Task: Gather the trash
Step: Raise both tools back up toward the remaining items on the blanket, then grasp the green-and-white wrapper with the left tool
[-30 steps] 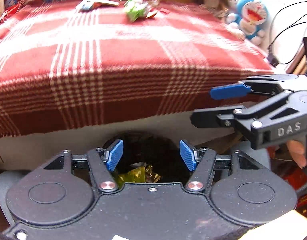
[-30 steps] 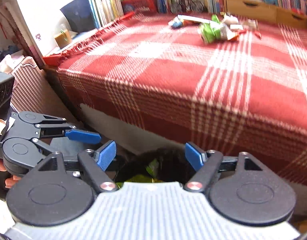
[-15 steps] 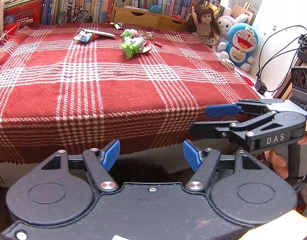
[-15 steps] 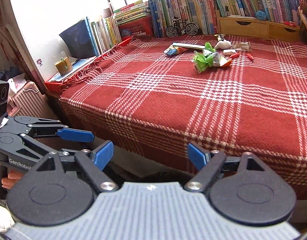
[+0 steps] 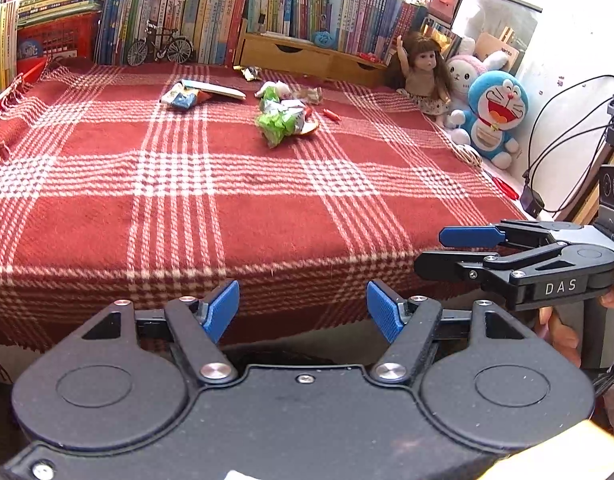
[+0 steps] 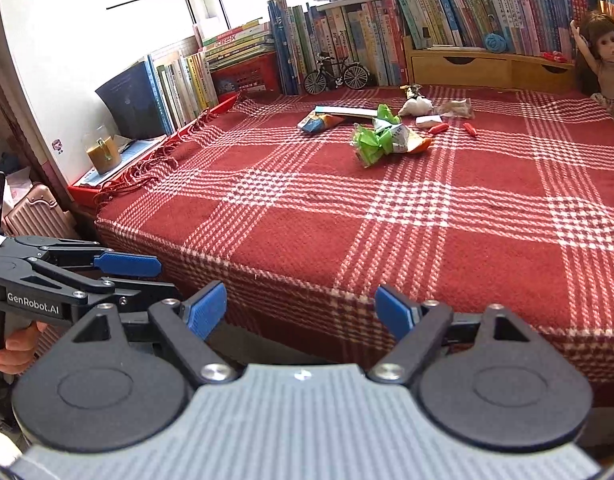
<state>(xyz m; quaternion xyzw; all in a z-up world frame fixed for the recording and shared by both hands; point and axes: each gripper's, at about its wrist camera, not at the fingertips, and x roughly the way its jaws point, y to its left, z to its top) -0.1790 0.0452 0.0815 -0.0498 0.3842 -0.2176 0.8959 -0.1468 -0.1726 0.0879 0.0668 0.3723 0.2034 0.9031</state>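
Trash lies at the far side of the red plaid blanket [image 5: 267, 208]: a crumpled green wrapper [image 5: 285, 122] [image 6: 381, 140], a blue and orange snack bag [image 5: 183, 98] [image 6: 319, 122], a white wad [image 6: 415, 106], a clear wrapper [image 5: 311, 94] and small red bits [image 6: 437, 129]. Both grippers hover side by side at the bed's near edge, well short of the trash. My left gripper [image 5: 303, 308] [image 6: 147, 276] is open with nothing between its blue pads. My right gripper [image 6: 299, 308] [image 5: 447, 254] is open wider, also with nothing in it.
Books [image 5: 211, 12], a model bicycle [image 5: 159, 46] and wooden drawers [image 5: 291, 54] line the back. A doll [image 5: 421, 72] and plush toys [image 5: 495, 116] sit at the right with cables [image 5: 547, 160]. A mug [image 6: 103, 152] and a pink suitcase [image 6: 31, 212] stand at the left.
Both grippers have risen and tipped up from a black bin holding wrappers below the bed edge; the bin has dropped out of sight. The left jaws have widened a little.
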